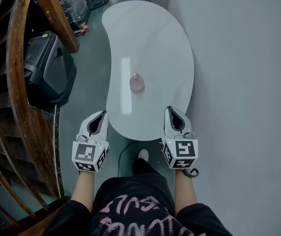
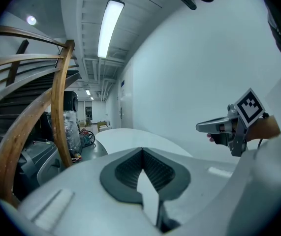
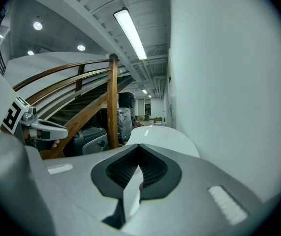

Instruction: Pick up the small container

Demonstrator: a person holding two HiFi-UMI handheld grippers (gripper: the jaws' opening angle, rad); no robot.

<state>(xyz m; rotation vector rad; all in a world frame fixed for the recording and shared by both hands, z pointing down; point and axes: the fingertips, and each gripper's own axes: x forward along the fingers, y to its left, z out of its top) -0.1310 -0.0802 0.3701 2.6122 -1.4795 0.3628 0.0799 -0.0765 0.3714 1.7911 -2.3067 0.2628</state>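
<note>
White surface carries the small container at its middle, beyond your left tongs and right tongs, both closed and empty. It looks light, smooth, possibly fragile; grip its sides gently.

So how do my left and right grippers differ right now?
In the head view, the left gripper hangs mostly over the floor beside the table's near edge, while the right gripper's front overlaps the table. The left gripper angles inward; the right gripper points nearly straight ahead. Shared: both have jaws together, hold nothing, and sit short of the small container.
</note>
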